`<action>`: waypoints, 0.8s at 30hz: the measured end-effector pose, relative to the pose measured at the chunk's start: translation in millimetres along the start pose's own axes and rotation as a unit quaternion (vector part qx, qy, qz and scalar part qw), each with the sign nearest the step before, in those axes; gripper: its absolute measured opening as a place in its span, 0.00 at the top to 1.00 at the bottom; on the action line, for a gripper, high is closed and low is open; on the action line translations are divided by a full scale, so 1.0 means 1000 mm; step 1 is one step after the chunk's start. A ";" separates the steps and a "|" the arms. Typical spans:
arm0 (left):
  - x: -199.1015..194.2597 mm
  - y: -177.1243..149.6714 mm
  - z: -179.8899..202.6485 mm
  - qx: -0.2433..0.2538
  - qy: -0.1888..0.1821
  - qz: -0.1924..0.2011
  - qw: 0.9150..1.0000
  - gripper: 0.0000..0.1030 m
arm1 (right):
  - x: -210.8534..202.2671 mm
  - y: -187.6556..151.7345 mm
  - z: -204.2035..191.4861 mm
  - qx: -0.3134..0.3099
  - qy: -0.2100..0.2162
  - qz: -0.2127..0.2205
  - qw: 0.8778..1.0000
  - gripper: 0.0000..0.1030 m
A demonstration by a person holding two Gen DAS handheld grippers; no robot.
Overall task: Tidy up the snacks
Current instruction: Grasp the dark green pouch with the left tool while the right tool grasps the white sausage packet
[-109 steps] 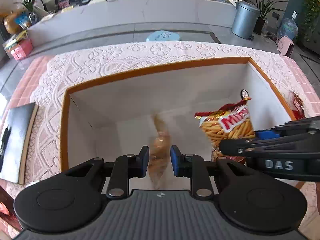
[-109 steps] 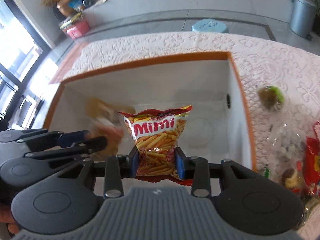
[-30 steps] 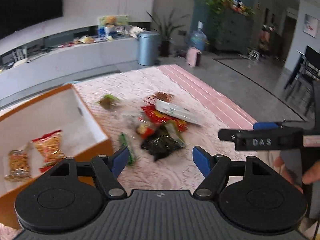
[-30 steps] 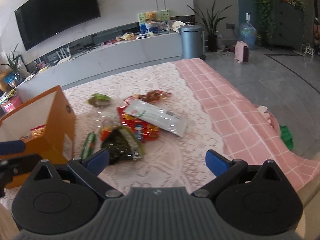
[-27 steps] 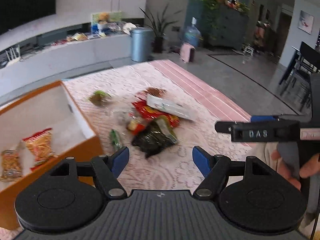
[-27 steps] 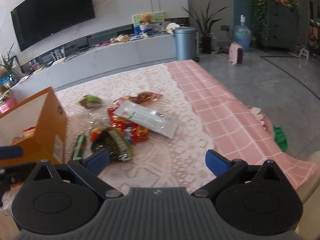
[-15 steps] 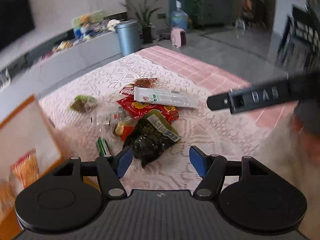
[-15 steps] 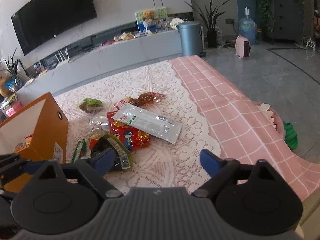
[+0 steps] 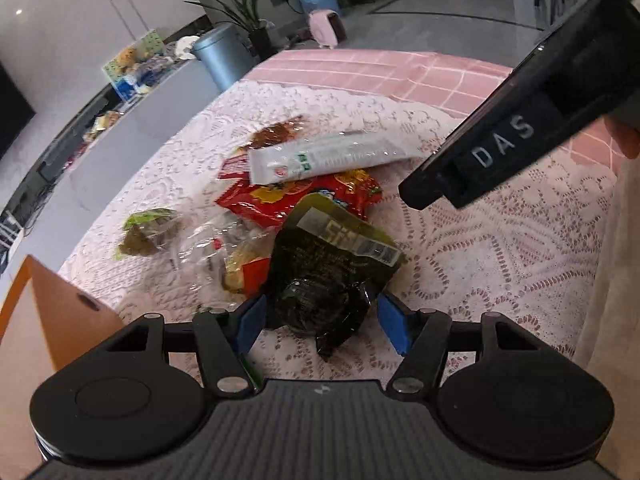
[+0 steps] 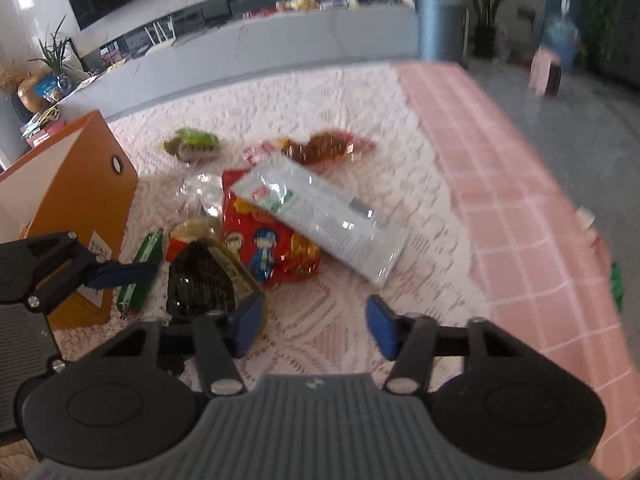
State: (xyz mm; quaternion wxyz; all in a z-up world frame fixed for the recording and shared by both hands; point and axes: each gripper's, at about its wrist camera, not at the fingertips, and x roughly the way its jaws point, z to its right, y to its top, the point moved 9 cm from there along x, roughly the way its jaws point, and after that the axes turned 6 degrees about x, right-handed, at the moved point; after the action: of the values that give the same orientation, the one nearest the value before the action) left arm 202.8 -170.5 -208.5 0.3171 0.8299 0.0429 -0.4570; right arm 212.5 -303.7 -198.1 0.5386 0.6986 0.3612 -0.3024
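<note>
Blue pads on the left gripper (image 9: 320, 326) stand spread wide, one on each side of the dark seaweed packet (image 9: 326, 276), with a visible gap at each pad; nothing is gripped. The right gripper (image 10: 316, 330) also stands wide apart and empty, over bare lace tablecloth (image 10: 332, 320) just right of the same packet. The step in hand appears to be the pick of the next snack, with the left gripper bracketing the packet before closure. The next move calls for closing the left jaws onto the packet's bunched lower end, then lifting it clear of the pile and carrying it to the orange box (image 10: 86, 196), which stands near the pile on its left. The packet is glossy, crinkled dark-green film with an olive top band and a barcode label; it lies flat on the tablecloth, its upper edge overlapping the red cartoon-print bag (image 10: 266, 240). Such film is likely slippery and may slide under the pads. A long white pouch (image 9: 320, 156) lies across the red bag. A slim green stick pack (image 10: 140, 276) lies between packet and box.
</note>
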 end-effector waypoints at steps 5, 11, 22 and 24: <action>0.011 0.003 0.005 0.035 0.005 -0.007 0.999 0.29 | 0.010 0.004 0.014 0.059 0.011 -0.011 0.998 0.59; 0.017 0.008 0.004 0.033 -0.004 -0.007 0.999 0.29 | 0.024 0.014 0.011 0.041 0.013 -0.013 0.999 0.58; 0.029 0.011 -0.011 -0.032 -0.052 -0.025 0.998 0.26 | 0.050 0.029 -0.004 -0.097 -0.015 -0.001 0.995 0.47; 0.029 0.011 -0.012 -0.034 -0.054 -0.024 0.998 0.26 | 0.053 0.033 -0.006 -0.107 -0.011 0.010 0.994 0.42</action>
State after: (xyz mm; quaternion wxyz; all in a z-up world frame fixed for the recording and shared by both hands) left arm 232.2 -179.1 -221.8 0.3361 0.7914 0.0606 -0.5070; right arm 269.4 -294.0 -222.6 0.6174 0.6368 0.3787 -0.2645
